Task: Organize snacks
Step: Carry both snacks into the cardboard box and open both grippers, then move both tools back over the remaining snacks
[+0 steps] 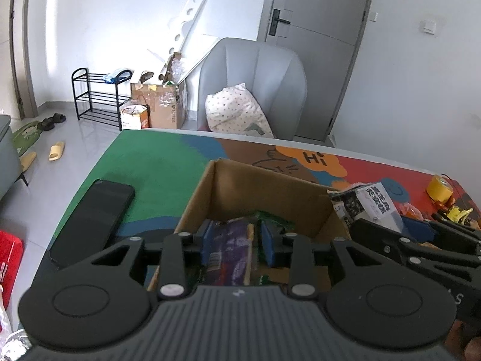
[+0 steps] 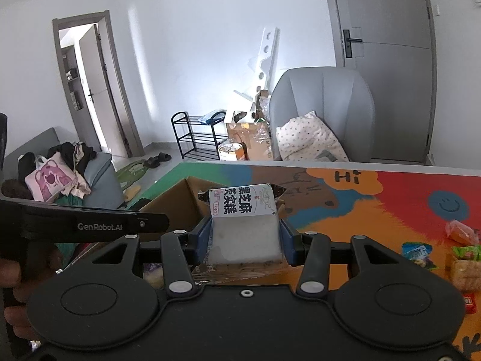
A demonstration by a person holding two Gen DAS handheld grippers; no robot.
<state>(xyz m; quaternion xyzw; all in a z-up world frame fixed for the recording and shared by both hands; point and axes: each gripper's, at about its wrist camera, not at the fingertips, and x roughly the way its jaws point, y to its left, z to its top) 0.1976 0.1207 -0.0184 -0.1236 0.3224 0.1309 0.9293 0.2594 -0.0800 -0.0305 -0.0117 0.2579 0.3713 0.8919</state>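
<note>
We see the left gripper (image 1: pixel 237 245) poised over the open cardboard box (image 1: pixel 228 192), its blue fingers (image 1: pixel 207 245) flanking a purple snack packet (image 1: pixel 230 249). The packet lies lengthwise between them, running from the fingertips back toward the gripper body, with green wrappers (image 1: pixel 272 218) beside it inside the box. The fingers stand close on either side of the purple packet, but we cannot tell whether they are pressing it or have released it, since the packet may be resting on the box contents.

The right gripper (image 2: pixel 246 237) is clenched on a white snack pack (image 2: pixel 245 234) with black Chinese lettering on its label. The pack sits squarely between the two blue fingers (image 2: pixel 204 237), each pad pressed against one side, and its printed end sticks out past the fingertips. It is held just beside the right wall of the box, above the colourful mat (image 2: pixel 375 210) that covers the desk. From the left wrist view, the same pack shows to the right of the box.

A black phone (image 1: pixel 93 216) lies on the green part of the mat, left of the box. More loose snacks (image 2: pixel 463 249) lie on the mat at the far right, well apart from the box, and a roll of yellow tape (image 1: pixel 439 188) sits near the desk's far edge.
</note>
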